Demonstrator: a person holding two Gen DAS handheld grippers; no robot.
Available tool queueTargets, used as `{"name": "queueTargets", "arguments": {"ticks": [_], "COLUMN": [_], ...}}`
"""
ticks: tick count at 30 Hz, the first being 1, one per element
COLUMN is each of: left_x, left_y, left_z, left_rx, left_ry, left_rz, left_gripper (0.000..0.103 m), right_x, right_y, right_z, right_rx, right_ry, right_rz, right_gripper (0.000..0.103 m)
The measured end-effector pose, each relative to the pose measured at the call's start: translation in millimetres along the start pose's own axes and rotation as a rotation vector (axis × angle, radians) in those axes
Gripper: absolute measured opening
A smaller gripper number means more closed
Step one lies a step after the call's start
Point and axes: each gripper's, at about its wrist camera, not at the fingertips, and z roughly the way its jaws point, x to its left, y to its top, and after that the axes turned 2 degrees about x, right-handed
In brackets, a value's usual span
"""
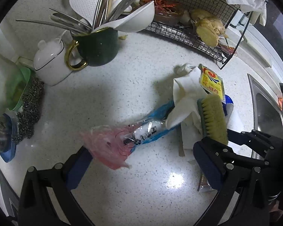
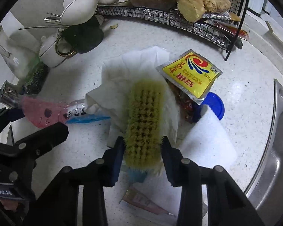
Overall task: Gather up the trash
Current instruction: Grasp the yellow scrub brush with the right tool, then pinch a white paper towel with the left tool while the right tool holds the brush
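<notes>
On the speckled white counter lies a trash pile: a crumpled white napkin, a yellow sachet and a pink-and-blue plastic wrapper. A scrub brush with yellow bristles rests on the napkin. My right gripper points steeply down, with a pad pressed against each side of the brush's near end. My left gripper stands wide open over the counter. The wrapper's pink end touches its left finger and is not clamped.
A dark green mug of cutlery and a white lidded pot stand at the back left, beside a steel scourer. A black wire rack holds ginger. A steel sink borders the right. A blue lid and a white pad lie nearby.
</notes>
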Motion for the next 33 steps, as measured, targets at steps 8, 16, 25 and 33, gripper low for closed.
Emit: {"name": "queueTargets", "arguments": {"ticks": [8,16,25,33], "left_x": [-25.9,-81.0,-128.5,-158.4], "left_y": [-12.6,-27.0,-37.5,-14.0], "left_z": [-22.8,-22.5,-1.7,16.5], "left_rx": [-0.024,-0.001,0.068,0.071], "left_ry": [-0.036,-0.105,-0.191,-0.183], "left_rz": [0.069,0.183,0.25,0.361], "left_gripper": [0.103,0.103,0.103,0.103], "right_x": [-16.4,-51.9,-81.0,-106.7], "right_y": [-25.7,-74.1,-108.8,-112.8], "right_z": [-47.9,-84.7,-98.1,-96.3], "right_rx": [-0.097,-0.126,-0.155,-0.16], "right_ry": [-0.081,-0.128,-0.193,-0.204], "right_rz": [0.021,0.115,0.238,0.337], "right_gripper": [0.035,0.033,0.033,0.033]}}
